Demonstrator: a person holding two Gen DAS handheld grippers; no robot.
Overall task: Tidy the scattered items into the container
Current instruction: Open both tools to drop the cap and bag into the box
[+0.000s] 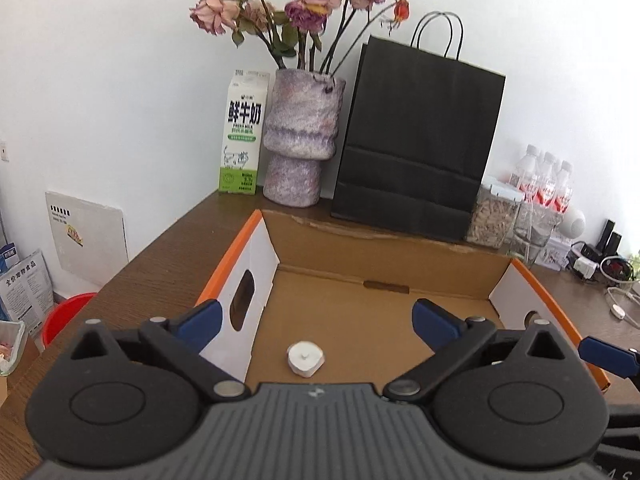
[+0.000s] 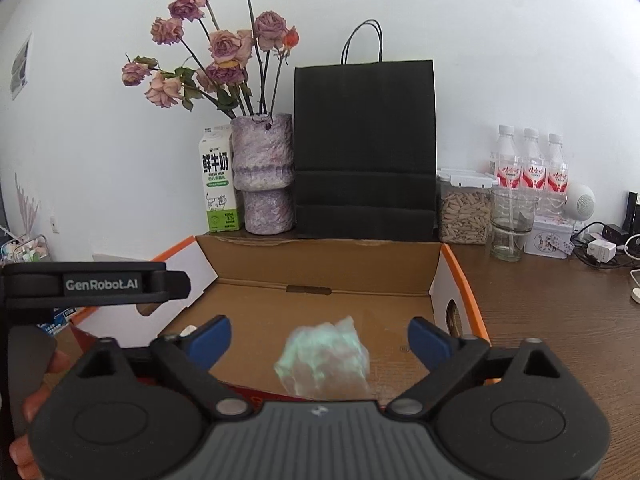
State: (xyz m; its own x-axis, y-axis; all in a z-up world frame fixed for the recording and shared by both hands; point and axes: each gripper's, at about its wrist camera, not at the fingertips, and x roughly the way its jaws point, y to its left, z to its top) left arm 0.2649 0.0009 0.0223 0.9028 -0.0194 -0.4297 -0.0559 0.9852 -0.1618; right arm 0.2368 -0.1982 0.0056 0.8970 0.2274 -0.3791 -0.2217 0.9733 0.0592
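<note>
Right now I have both grippers over the open cardboard box [image 1: 380, 312], each with its blue-tipped jaws spread wide and nothing pinched between them. Under my left gripper [image 1: 316, 322] a small white candle [image 1: 305, 358] sits on the box floor, midway between the two jaws and just short of their tips, touching neither. Under my right gripper [image 2: 320, 338] a crumpled, pale-green wrapper [image 2: 324, 360] shows between the jaws; it is blurred, and I cannot tell whether it rests on the box floor or is in the air. The box's near wall runs just below that wrapper. Beyond the jaws, past the far wall of the box, stand a milk carton [image 1: 240, 132], a mottled purple vase [image 1: 300, 136] of dried roses and a black paper bag [image 1: 416, 136].
</note>
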